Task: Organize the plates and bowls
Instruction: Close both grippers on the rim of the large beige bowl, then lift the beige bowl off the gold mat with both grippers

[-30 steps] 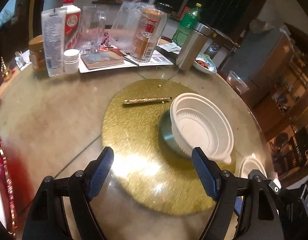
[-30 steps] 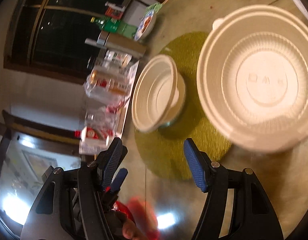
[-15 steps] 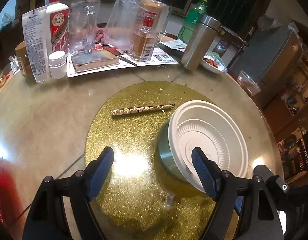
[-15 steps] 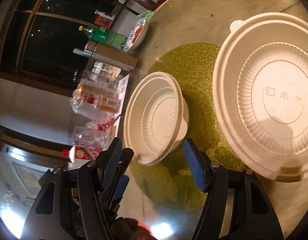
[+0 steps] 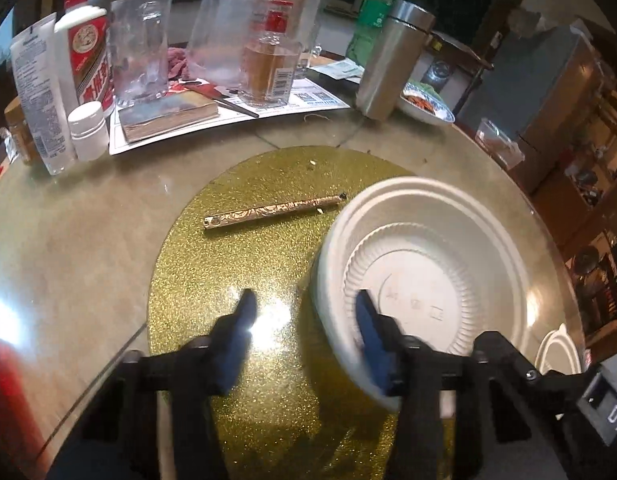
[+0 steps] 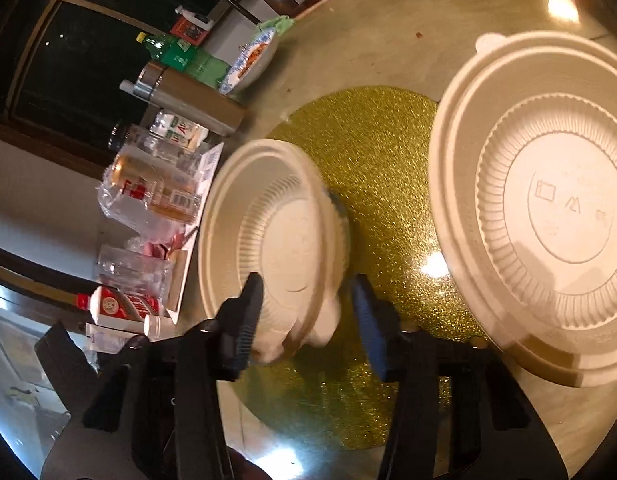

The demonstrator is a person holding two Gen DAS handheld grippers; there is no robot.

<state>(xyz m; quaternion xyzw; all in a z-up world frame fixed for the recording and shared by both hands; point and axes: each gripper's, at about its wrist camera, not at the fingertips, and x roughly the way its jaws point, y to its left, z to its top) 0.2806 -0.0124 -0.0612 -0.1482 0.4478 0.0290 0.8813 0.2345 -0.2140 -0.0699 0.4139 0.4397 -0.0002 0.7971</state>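
A white disposable bowl [image 5: 428,280] stands tilted on the gold glitter mat [image 5: 228,280], its edge blurred. My left gripper [image 5: 308,328] straddles the bowl's near left rim. One finger is inside the bowl, and the other is outside with a gap to the wall. Its jaws are closing. In the right wrist view the same bowl [image 6: 276,240] has its rim and tab between the fingers of my right gripper [image 6: 308,316]. These jaws are closing too, and the outer pad stands clear of the wall. A second, larger white bowl [image 6: 548,208] lies to the right on the glass table.
A patterned gold stick [image 5: 274,212] lies on the mat behind the bowl. Along the table's far edge stand bottles [image 5: 272,60], a glass mug [image 5: 140,48], a book [image 5: 168,114], a steel flask [image 5: 392,60] and a dish of food [image 5: 426,104]. Something red [image 5: 8,392] is at the lower left.
Both grippers have come in closer to the small bowl, and their jaws have narrowed around its rim. The bowl now looks blurred and tilted more.
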